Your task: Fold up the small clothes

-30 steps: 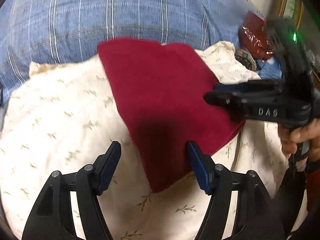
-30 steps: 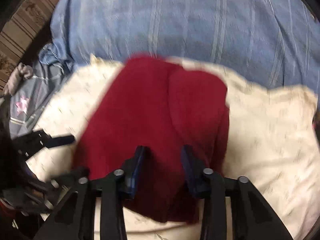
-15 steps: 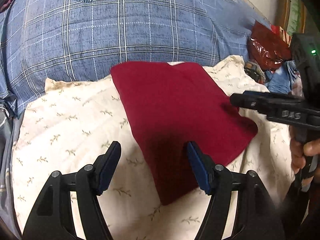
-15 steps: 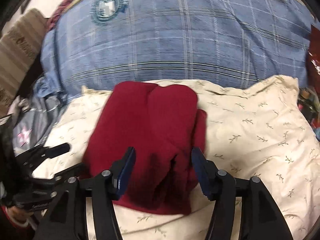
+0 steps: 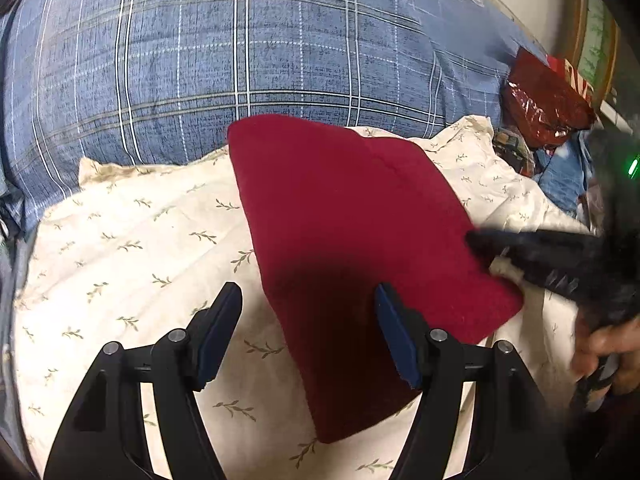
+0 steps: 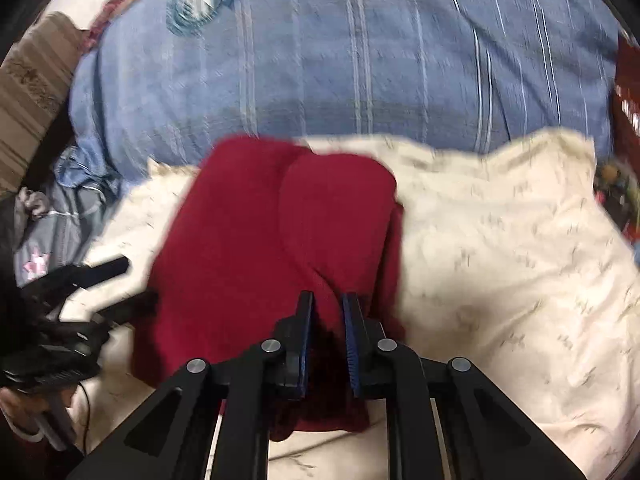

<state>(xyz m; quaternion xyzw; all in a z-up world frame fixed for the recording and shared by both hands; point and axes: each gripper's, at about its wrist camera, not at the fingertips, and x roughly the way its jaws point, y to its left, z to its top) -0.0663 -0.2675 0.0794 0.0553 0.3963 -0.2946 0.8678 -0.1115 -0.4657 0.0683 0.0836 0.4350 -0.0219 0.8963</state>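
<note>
A dark red folded garment (image 5: 352, 240) lies on a cream pillow with a leaf print (image 5: 132, 248); it also shows in the right wrist view (image 6: 272, 252). My left gripper (image 5: 308, 328) is open, its fingers straddling the garment's near left edge just above the cloth. My right gripper (image 6: 326, 340) is nearly shut, pinching a fold at the garment's near edge; in the left wrist view it shows at the right (image 5: 480, 240), at the garment's right edge.
A blue plaid pillow (image 5: 240, 48) lies behind the cream one. A dark red shiny bag (image 5: 544, 104) and blue clothes (image 5: 564, 176) are at the right. Grey clothing with a pink star (image 6: 40, 256) lies at the left in the right wrist view.
My right gripper has closed from open onto the garment's near edge. My left gripper has stayed open and hardly moved. The garment lies much as before.
</note>
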